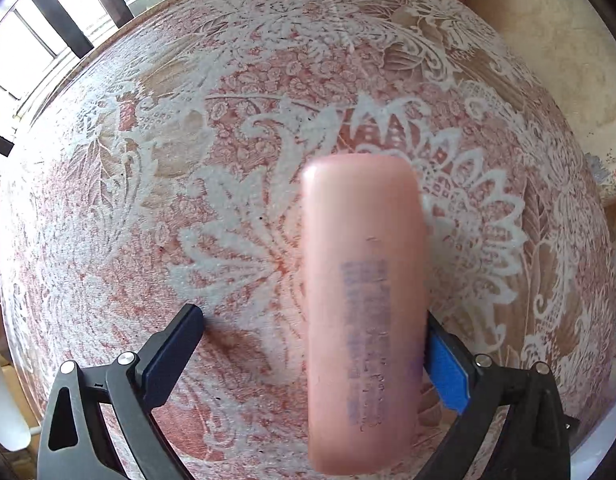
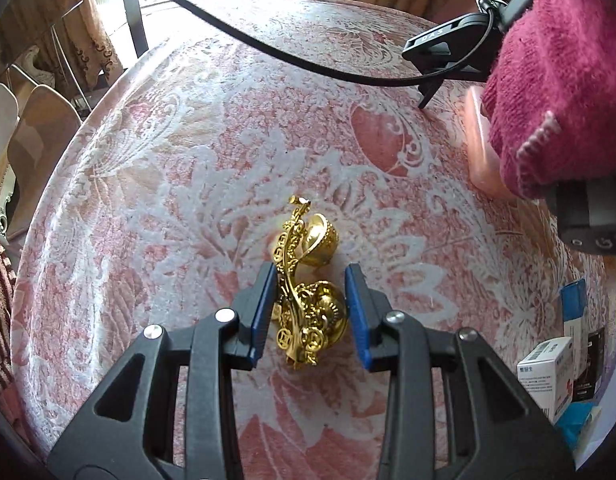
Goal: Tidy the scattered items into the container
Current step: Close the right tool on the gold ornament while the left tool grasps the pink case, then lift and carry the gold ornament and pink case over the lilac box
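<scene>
You are seeing very little readable text here. In the right wrist view, the black device near the top right is showing white capital letters that look like "DAS". The white box at the lower right is carrying blue printed characters and fine lines of print, too small for you to read. In the left wrist view, the pink case is bearing a block of purple stamped print, but it is blurring out and staying illegible.
</scene>
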